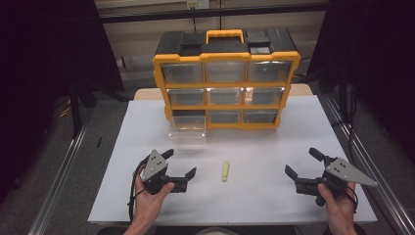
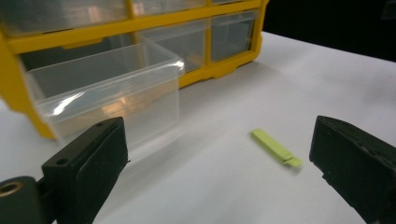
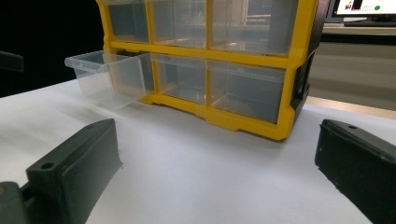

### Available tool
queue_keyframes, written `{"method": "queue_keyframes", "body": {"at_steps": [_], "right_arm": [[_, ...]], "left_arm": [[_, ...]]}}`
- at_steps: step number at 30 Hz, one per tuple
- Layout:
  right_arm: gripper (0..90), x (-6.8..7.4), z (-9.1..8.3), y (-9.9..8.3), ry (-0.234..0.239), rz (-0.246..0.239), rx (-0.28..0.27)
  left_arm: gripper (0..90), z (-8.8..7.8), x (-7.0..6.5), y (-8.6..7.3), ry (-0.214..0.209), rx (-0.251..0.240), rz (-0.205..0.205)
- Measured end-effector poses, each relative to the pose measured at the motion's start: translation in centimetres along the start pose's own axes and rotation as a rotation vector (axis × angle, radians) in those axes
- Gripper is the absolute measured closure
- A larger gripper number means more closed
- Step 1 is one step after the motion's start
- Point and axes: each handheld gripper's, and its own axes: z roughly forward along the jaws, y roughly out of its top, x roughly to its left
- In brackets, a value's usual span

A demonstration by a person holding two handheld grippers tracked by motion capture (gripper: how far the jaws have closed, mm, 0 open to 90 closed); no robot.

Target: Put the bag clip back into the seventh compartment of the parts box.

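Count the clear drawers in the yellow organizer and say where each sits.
9: three rows of three clear plastic drawers in the yellow and black plastic organizer. Eight are pushed in; the bottom-left clear plastic drawer is pulled out over the white table.

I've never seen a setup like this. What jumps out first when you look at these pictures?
The yellow and black drawer cabinet at the far side of the white table catches the eye first, with its bottom-left clear drawer pulled out. Next comes the small yellow-green stick lying alone on the table in front of it. It lies between the left tool and the right tool, both open.
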Motion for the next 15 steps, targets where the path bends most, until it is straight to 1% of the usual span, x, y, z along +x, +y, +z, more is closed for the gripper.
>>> {"method": "queue_keyframes", "body": {"at_steps": [2, 3, 4, 5, 6, 7, 8, 10, 11, 13, 15], "right_arm": [[0.0, 0.0, 0.0, 0.0, 0.0, 0.001, 0.001], [0.0, 0.0, 0.0, 0.0, 0.0, 0.001, 0.001], [0.0, 0.0, 0.0, 0.0, -0.004, 0.001, 0.004], [0.0, 0.1, 0.0, 0.0, -0.002, 0.001, 0.004], [0.0, 0.0, 0.0, 0.0, 0.001, -0.002, 0.006], [0.0, 0.0, 0.0, -0.1, 0.005, -0.002, 0.014], [0.0, 0.0, 0.0, -0.1, 0.005, -0.002, 0.014], [0.0, 0.0, 0.0, -0.1, 0.006, 0.001, 0.013], [0.0, 0.0, 0.0, 0.0, 0.002, 0.003, 0.011], [0.0, 0.0, 0.0, -0.1, 0.004, -0.002, 0.011], [0.0, 0.0, 0.1, -0.1, 0.002, 0.005, 0.01]], "left_arm": [[4.4, 0.4, -0.3, 0.5, -0.014, -0.002, -0.006], [4.5, 0.6, -0.5, 0.7, -0.012, 0.0, 0.001], [4.8, 0.9, -0.6, 0.7, -0.023, 0.003, -0.008], [5.6, 1.2, -0.7, 0.8, -0.035, 0.01, 0.0], [6.0, 1.4, -0.7, 0.9, -0.036, 0.019, 0.008], [5.9, 1.7, -0.9, 0.8, -0.043, 0.026, 0.001], [5.9, 1.9, -0.8, 0.8, -0.051, 0.034, 0.017], [5.7, 2.3, -1.0, 0.7, -0.063, 0.052, 0.012], [5.5, 2.5, -1.0, 0.7, -0.079, 0.068, 0.021], [5.4, 2.8, -0.9, 0.7, -0.08, 0.08, 0.009], [5.4, 3.4, -0.7, 0.7, -0.113, 0.09, -0.024]]}}
